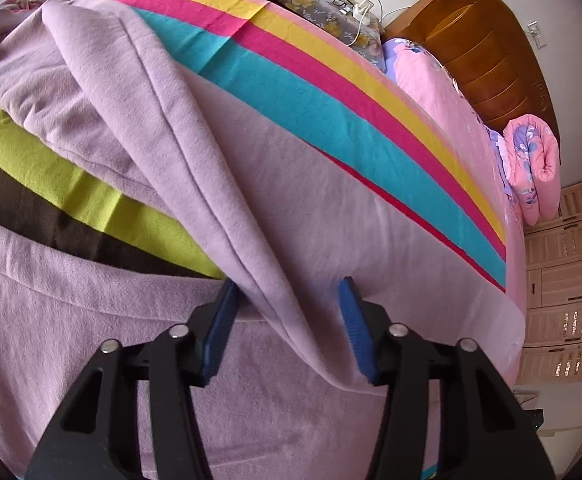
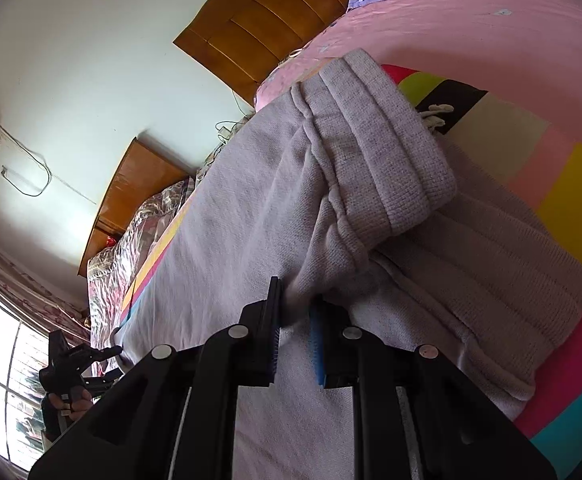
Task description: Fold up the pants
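Lilac knit pants [image 1: 103,120] lie across a striped blanket [image 1: 291,92] on the bed. In the left wrist view a folded ridge of a pant leg runs down between the blue pads of my left gripper [image 1: 291,292]; the jaws stand wide apart, not clamped. In the right wrist view the ribbed waistband [image 2: 387,152] with a white drawstring [image 2: 433,114] is folded over the pants [image 2: 251,208]. My right gripper [image 2: 297,300] is nearly closed, pinching a bunch of fabric just below the waistband. The left gripper also shows in the right wrist view [image 2: 103,354] at the far hem, held by a hand.
A pink floral bedsheet [image 2: 471,24] and rolled pink quilt [image 1: 531,160] lie toward the wooden headboard [image 1: 479,48]. A pillow with glasses and a charger [image 1: 331,4] sits at the bed's far side. Drawers [image 1: 563,280] stand right. A window [image 2: 7,380] is left.
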`<action>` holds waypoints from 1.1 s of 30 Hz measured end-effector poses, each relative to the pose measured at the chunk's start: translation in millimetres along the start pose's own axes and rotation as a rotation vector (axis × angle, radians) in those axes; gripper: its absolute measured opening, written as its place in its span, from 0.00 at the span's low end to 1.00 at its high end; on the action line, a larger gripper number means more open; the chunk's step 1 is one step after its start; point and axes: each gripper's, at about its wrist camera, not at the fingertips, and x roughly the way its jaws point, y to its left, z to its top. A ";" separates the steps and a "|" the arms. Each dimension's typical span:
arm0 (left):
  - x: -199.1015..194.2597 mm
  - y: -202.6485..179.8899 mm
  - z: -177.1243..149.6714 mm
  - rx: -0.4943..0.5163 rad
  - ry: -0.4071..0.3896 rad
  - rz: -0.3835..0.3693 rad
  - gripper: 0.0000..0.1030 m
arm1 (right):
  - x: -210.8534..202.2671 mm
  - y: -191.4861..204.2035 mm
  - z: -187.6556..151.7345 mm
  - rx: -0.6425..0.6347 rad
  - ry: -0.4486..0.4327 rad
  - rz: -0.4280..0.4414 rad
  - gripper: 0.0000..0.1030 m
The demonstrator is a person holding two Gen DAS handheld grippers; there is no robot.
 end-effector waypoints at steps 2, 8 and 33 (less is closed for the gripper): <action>-1.1 1.3 -1.1 0.016 -0.017 0.016 0.25 | -2.0 -0.3 1.1 -0.007 -0.003 0.002 0.15; -35.5 5.2 -14.8 0.029 -0.140 -0.040 0.06 | -13.3 15.2 15.1 -0.043 -0.020 0.005 0.15; -67.2 46.1 -161.6 0.289 -0.187 -0.191 0.09 | -69.6 -26.2 -25.2 -0.082 0.026 0.000 0.12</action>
